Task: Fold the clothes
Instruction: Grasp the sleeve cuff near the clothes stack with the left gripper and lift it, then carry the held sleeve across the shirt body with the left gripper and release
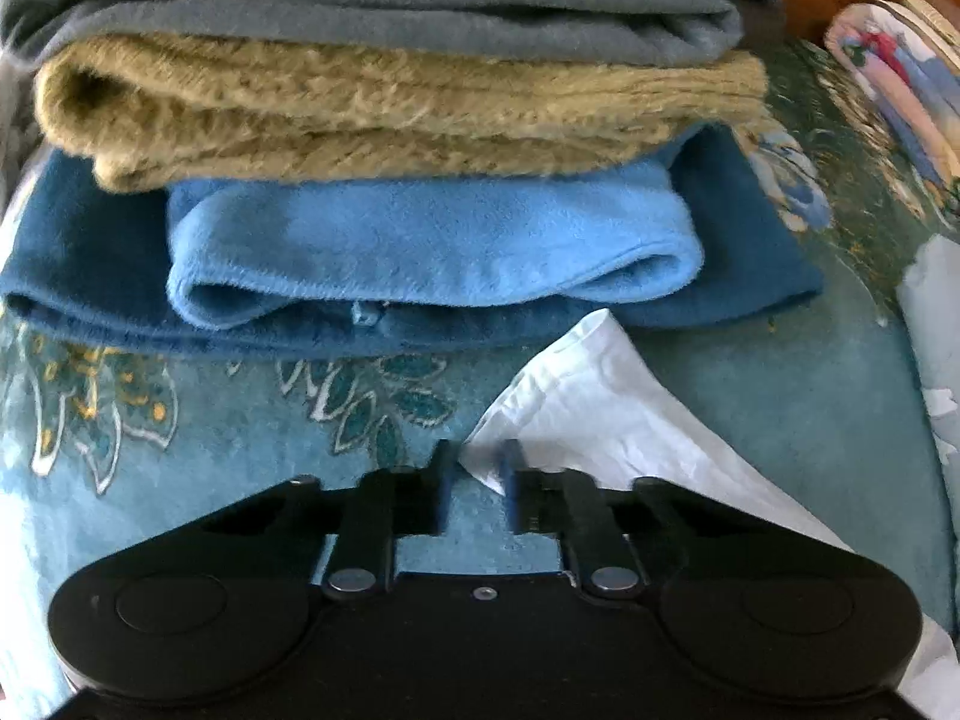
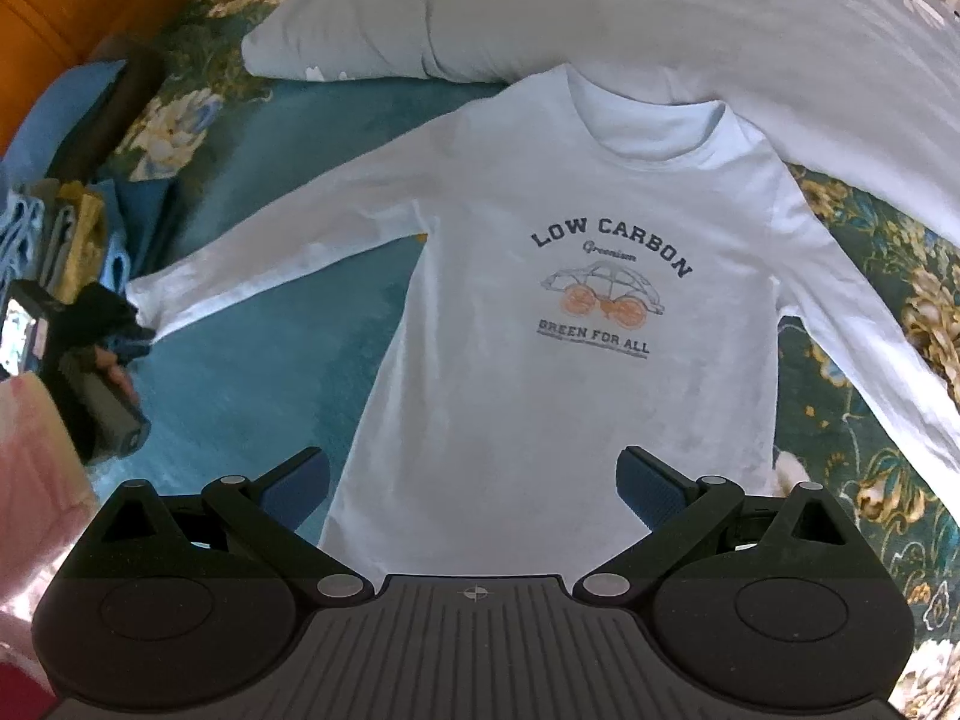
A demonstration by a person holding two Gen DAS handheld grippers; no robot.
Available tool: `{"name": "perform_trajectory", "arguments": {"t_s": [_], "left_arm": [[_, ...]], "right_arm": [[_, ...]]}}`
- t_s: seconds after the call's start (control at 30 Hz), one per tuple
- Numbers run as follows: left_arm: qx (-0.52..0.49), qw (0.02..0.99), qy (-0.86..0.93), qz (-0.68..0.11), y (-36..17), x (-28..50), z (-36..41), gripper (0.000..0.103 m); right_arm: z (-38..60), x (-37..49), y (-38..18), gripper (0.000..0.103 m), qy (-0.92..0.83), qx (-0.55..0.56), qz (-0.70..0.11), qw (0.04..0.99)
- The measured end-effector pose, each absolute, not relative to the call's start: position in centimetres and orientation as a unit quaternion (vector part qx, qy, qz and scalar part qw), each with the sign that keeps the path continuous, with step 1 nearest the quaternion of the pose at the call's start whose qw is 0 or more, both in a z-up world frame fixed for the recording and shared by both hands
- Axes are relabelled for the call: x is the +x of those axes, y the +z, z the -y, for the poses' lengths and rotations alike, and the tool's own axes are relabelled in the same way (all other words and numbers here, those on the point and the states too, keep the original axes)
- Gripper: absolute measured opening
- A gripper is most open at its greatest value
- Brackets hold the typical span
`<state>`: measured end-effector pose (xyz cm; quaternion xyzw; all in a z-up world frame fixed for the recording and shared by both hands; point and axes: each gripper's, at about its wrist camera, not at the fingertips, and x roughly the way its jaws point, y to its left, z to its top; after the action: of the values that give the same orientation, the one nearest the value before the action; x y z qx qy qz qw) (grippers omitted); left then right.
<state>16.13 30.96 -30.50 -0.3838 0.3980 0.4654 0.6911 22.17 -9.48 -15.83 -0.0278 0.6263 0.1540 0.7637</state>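
Left gripper (image 1: 477,483) pinches white shirt (image 2: 540,312) sleeve; right gripper (image 2: 474,492) spread.

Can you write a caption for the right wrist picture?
Open right claw hovers over a white long-sleeved shirt spread flat on a bed.

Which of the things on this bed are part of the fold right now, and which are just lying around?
In the job:
- white long-sleeve shirt, spread flat
- its sleeve cuff, pinched in the left gripper
- right gripper, open over the hem

Lying about:
- stack of folded clothes
- daisy-print pillow
- floral bedspread
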Motion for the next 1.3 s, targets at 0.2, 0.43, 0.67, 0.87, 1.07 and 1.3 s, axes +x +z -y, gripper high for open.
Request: {"name": "perform_trajectory", "arguments": {"t_s": [0.2, 0.43, 0.67, 0.87, 1.07, 1.3], "left_arm": [[-0.366, 0.724, 0.436, -0.389, -28.4, 15.7, -31.5, 0.003], [-0.327, 0.782, 0.386, -0.363, -24.5, 15.9, -30.3, 0.003], [-0.289, 0.844, 0.316, -0.322, -20.6, 18.7, -27.6, 0.003], [-0.258, 0.882, 0.252, -0.302, -16.7, 21.4, -23.2, 0.002], [-0.23, 0.917, 0.15, -0.291, -13.9, 25.8, -15.9, 0.0], [-0.2, 0.928, 0.005, -0.313, -13.8, 31.2, -4.4, 0.0]], "right_arm": [[9.5, 22.5, -16.1, 0.103, 0.153, -0.017, -0.618, 0.771], [9.8, 22.7, -16.2, 0.103, 0.16, -0.003, -0.603, 0.782], [13.9, 22.9, -16.7, 0.103, 0.133, 0.034, -0.582, 0.801], [20.1, 22.8, -17.6, 0.103, 0.1, 0.094, -0.559, 0.818], [26.5, 22.4, -19.2, 0.103, 0.065, 0.147, -0.535, 0.829], [32.1, 20.8, -21.0, 0.103, 0.026, 0.195, -0.523, 0.829]]}}
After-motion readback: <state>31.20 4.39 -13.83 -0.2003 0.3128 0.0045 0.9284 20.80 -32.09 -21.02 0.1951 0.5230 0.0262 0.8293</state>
